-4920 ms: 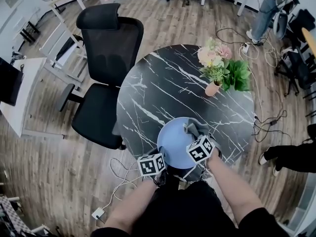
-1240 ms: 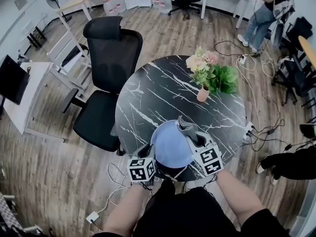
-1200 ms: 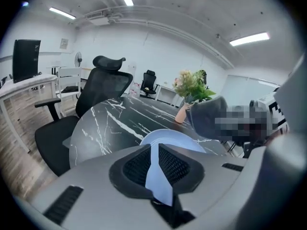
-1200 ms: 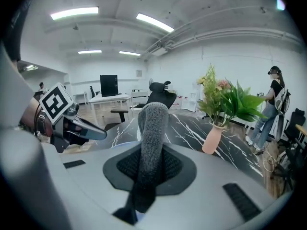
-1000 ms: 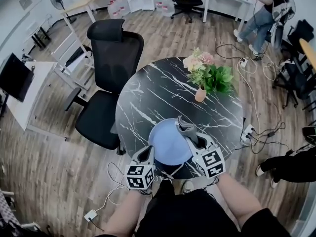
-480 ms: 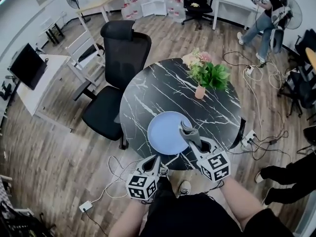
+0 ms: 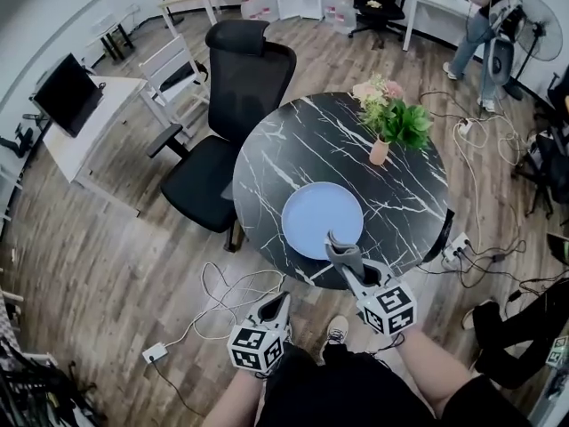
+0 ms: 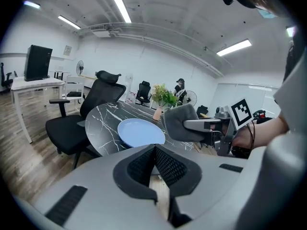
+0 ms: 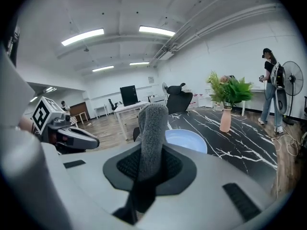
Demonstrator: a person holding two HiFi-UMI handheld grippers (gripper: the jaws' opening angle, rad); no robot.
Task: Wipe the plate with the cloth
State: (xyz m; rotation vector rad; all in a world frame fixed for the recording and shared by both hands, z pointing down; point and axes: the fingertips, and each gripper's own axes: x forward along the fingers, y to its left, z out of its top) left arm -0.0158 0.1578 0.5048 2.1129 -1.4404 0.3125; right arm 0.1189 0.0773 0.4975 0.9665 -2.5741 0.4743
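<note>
A light blue plate (image 7: pixel 322 219) lies on the round black marble table (image 7: pixel 293 149), near its front edge. The plate (image 8: pixel 140 132) also shows in the left gripper view, and the plate (image 9: pixel 189 140) in the right gripper view. My right gripper (image 7: pixel 336 249) is shut on a grey cloth (image 7: pixel 341 251), which hangs at the plate's near rim. The cloth (image 9: pixel 152 138) stands upright between the jaws. My left gripper (image 7: pixel 283 302) is shut and empty, off the table over the floor, to the left of the right one.
A vase of flowers (image 7: pixel 384 118) stands at the table's far right. A black office chair (image 7: pixel 236 105) sits left of the table. Cables (image 7: pixel 231 296) lie on the wood floor below the table's edge. A person (image 7: pixel 484 12) stands at the far right.
Both grippers have drawn back from the plate toward me. The left one has left the plate's rim and is off the table. The cloth has slid from the plate's middle to its near rim.
</note>
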